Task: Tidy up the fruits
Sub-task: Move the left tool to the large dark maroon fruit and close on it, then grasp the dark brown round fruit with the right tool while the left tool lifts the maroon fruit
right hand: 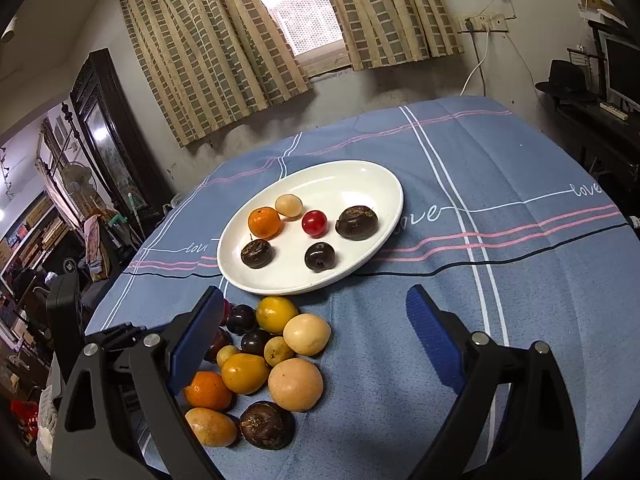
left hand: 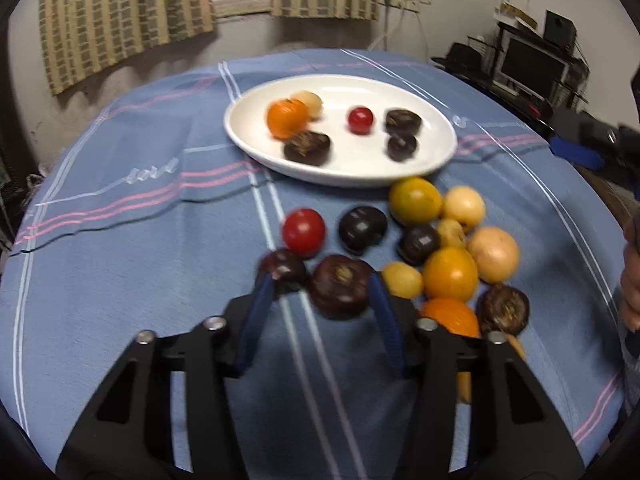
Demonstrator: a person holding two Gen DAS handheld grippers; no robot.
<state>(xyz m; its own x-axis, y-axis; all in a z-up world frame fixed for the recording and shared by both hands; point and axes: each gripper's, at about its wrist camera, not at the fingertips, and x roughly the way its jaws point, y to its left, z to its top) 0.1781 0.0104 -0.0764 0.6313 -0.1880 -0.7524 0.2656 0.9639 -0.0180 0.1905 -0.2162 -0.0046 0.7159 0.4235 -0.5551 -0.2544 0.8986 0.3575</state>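
Note:
A white oval plate (left hand: 436, 156) (right hand: 384, 184) holds several fruits: an orange (left hand: 287, 118), a pale fruit, a red one (left hand: 360, 120) and dark ones. A loose pile of fruits (left hand: 452, 240) (right hand: 276, 364) lies on the blue cloth in front of it. My left gripper (left hand: 322, 288) is open, its fingers either side of a dark purple fruit (left hand: 340, 286) at the pile's near edge; contact is unclear. A smaller dark fruit (left hand: 283, 268) sits by the left finger. My right gripper (right hand: 316, 320) is open and empty, above the cloth right of the pile.
The table is covered by a blue striped cloth (right hand: 500, 280). A wall with curtains (right hand: 224, 48) stands behind it. A desk with a monitor (left hand: 532, 64) is at the right, furniture and clutter (right hand: 48, 240) at the left. The person's hand (left hand: 632, 276) shows at the right edge.

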